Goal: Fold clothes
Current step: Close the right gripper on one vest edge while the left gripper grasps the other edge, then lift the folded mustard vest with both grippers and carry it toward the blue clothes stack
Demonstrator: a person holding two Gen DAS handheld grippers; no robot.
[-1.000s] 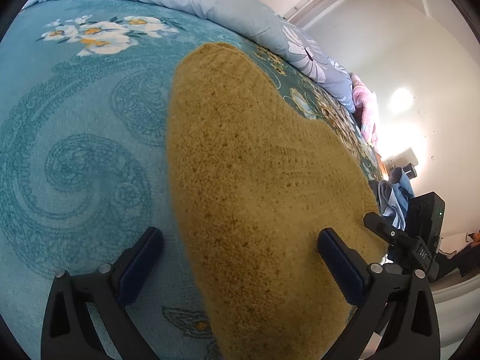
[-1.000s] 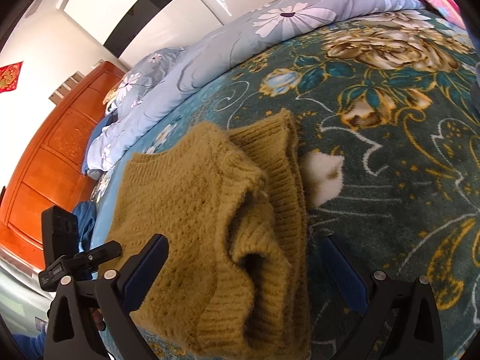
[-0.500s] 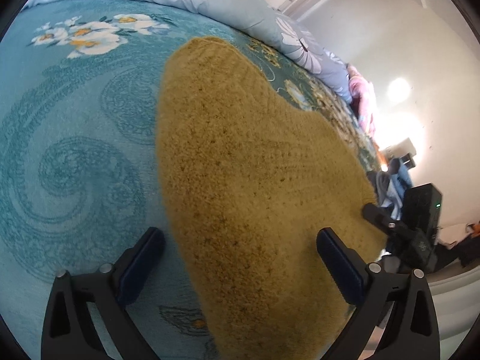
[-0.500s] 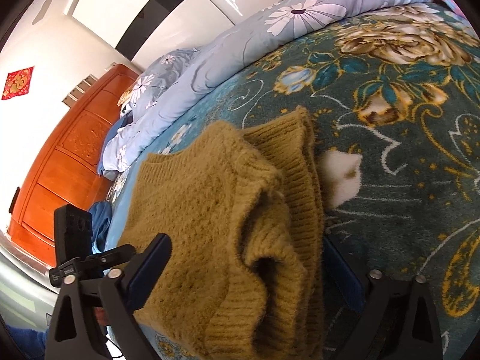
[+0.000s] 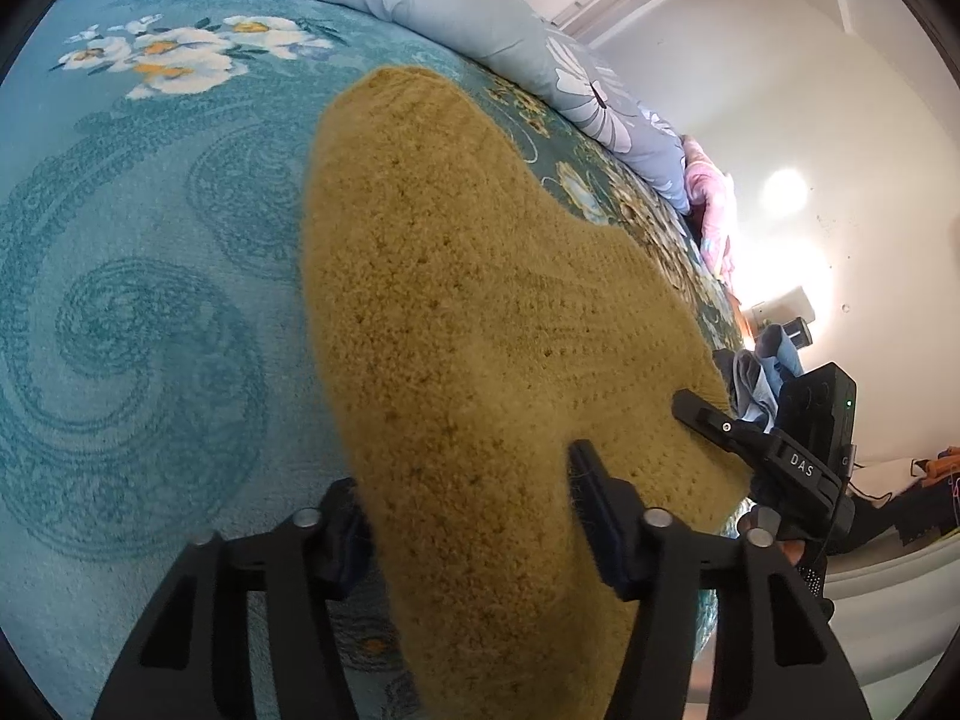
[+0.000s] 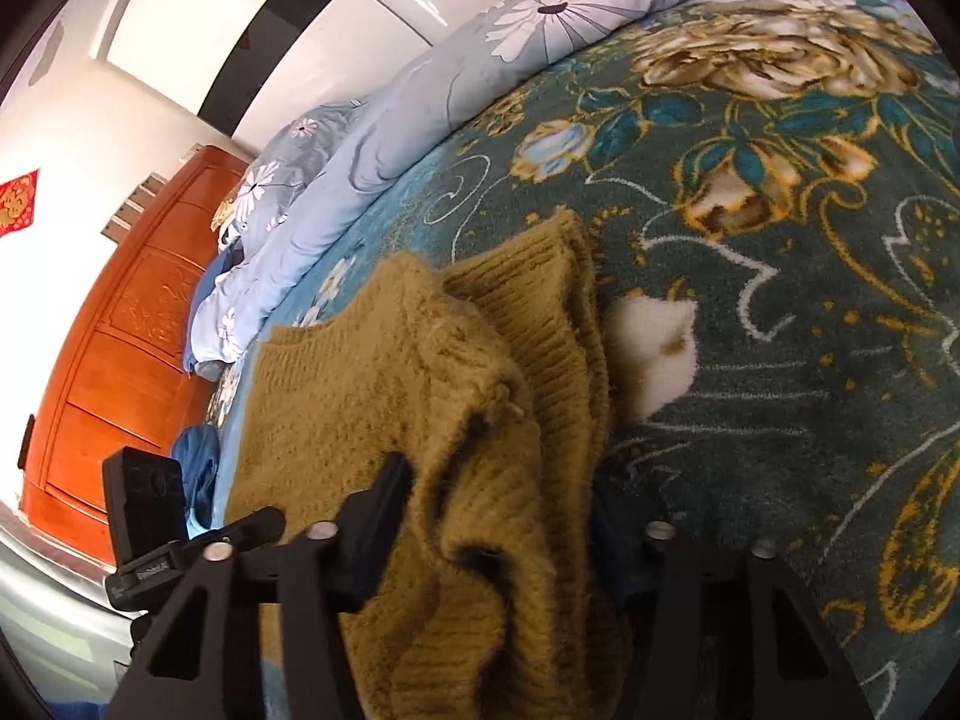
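Tongs first, nearest the lens. Left tongs (image 5: 474, 516), bottom centre of the left wrist view: jaws have just been closing, and both pads now press into the near edge of the mustard knit sweater (image 5: 480, 312), the fabric bunched between them. Right tongs (image 6: 498, 516), bottom centre of the right wrist view: jaws likewise just closing, now clamped on a thick rumpled fold of the same sweater (image 6: 420, 408); the right-hand pad is mostly hidden behind the wool.

Sweater lies on the bed, spread over a teal blanket (image 5: 150, 300). In the left view it runs from bottom centre up to the upper middle of the frame as one broad smooth panel. In the right view it is doubled up: a ribbed layer sits to the right of the fuzzy fold, edge toward frame centre.

Right tongs and their camera block show at the right edge of the left view, touching the sweater's far corner. Blue clothing (image 5: 768, 372) lies just behind them.

Farther back: pale blue floral duvet (image 6: 480, 90) along the blanket's far side. Pink fabric (image 5: 708, 204) beyond it, right of centre in the left view. Orange wooden headboard (image 6: 120, 360) at the left of the right view. White walls behind.
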